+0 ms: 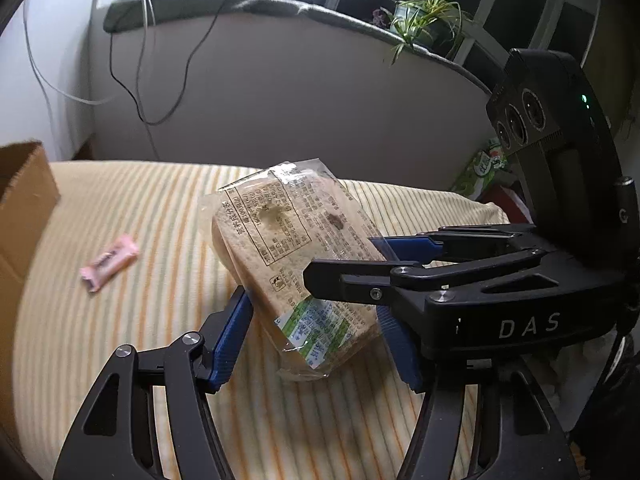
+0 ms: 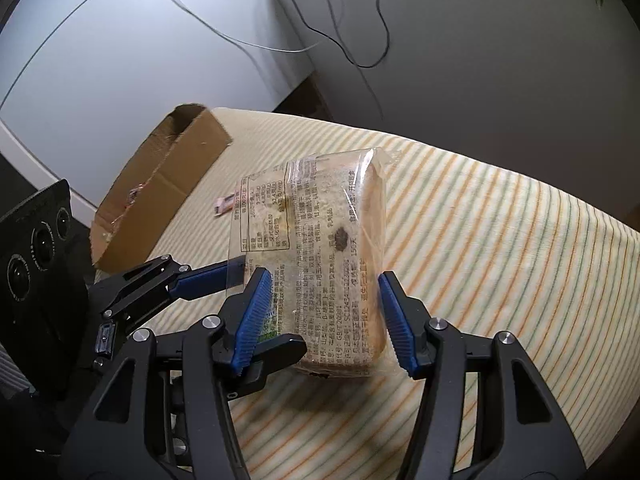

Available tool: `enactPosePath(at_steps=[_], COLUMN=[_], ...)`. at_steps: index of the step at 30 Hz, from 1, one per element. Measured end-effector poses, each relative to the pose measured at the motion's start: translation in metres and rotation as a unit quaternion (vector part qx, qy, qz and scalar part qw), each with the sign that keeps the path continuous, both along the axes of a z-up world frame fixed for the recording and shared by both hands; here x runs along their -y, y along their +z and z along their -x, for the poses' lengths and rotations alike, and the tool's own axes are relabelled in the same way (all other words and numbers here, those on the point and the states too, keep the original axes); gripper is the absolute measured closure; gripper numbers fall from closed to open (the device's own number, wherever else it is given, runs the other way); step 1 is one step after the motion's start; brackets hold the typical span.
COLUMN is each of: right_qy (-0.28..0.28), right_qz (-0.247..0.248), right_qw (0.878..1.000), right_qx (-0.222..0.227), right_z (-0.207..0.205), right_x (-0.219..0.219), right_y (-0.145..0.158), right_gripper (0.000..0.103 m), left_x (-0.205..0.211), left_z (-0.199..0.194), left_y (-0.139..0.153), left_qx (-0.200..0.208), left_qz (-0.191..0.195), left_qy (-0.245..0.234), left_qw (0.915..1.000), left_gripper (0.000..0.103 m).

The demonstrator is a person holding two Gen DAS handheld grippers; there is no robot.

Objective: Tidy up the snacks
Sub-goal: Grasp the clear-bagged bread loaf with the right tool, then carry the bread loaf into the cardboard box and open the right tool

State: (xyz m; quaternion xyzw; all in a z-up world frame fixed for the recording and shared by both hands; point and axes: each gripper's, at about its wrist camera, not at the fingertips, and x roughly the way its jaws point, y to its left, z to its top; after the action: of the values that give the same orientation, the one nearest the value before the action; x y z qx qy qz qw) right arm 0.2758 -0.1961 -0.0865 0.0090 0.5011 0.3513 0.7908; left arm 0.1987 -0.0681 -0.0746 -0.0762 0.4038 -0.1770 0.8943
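Observation:
A clear bag of sliced bread [image 1: 296, 256] with black print is held above the striped cloth, and both grippers close on it. My left gripper [image 1: 316, 320] has its blue pads on both sides of the bag's lower end. My right gripper [image 2: 320, 312] grips the same bag [image 2: 320, 248] from its side; it crosses the left wrist view as a black arm [image 1: 420, 276]. The left gripper shows at the left of the right wrist view [image 2: 208, 280]. A small pink snack packet [image 1: 109, 261] lies on the cloth to the left, also seen small in the right wrist view [image 2: 223, 205].
An open cardboard box [image 2: 168, 188] stands at the left end of the striped surface [image 1: 120, 340], its corner in the left wrist view [image 1: 24, 196]. A green snack pack [image 1: 480, 172] lies at the far right. Cables hang down the grey wall behind.

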Motion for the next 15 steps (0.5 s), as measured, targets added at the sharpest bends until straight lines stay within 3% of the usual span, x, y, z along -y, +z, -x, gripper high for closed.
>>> enactPosePath(at_steps=[15], right_qy=[0.031], right_qz=[-0.008], right_qw=[0.999], right_qx=[0.038], right_z=[0.038], right_x=[-0.047], right_y=[0.042], right_gripper=[0.045], left_x=[-0.039], left_z=[0.043], left_y=[0.033], left_qx=[0.056], left_qz=[-0.018], left_qy=[0.035], left_qw=[0.9977], left_gripper=[0.04])
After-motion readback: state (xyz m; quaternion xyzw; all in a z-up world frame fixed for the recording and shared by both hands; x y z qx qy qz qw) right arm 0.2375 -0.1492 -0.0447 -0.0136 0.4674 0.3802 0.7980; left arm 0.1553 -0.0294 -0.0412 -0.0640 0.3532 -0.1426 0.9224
